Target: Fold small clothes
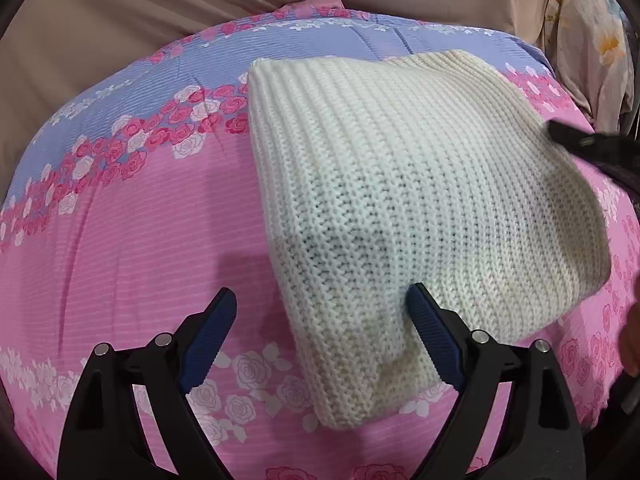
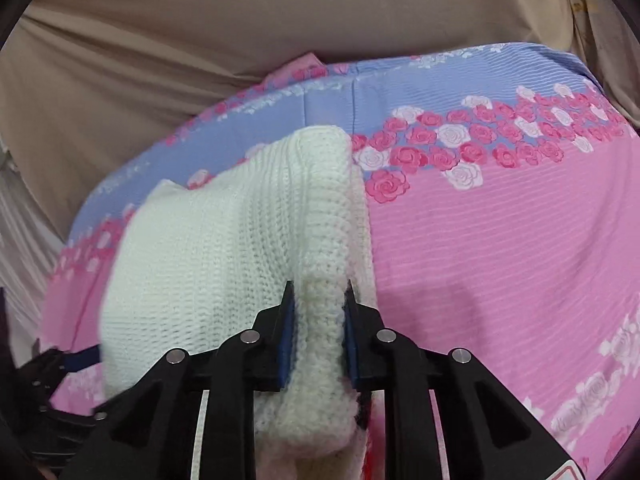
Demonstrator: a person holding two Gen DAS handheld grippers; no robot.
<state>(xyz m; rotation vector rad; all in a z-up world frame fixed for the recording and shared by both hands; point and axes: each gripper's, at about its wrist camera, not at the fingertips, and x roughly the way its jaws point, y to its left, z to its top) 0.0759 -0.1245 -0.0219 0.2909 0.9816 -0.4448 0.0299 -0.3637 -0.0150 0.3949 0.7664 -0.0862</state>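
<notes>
A cream knitted garment (image 1: 400, 184) lies folded on a pink and lilac rose-print bedcover (image 1: 132, 220). My left gripper (image 1: 320, 320) is open, with its jaws wide apart over the garment's near left corner; the right pad touches the knit. My right gripper (image 2: 318, 320) is shut on a thick folded edge of the knitted garment (image 2: 224, 256), lifted a little off the cover. In the left wrist view the right gripper's black tip (image 1: 580, 144) shows at the garment's far right edge. In the right wrist view the left gripper (image 2: 60, 364) shows at the lower left.
A beige sheet (image 1: 160, 12) lies bunched behind the bedcover. A floral cloth (image 1: 592, 48) hangs at the far right. Bedcover (image 2: 500, 240) stretches to the right of the garment.
</notes>
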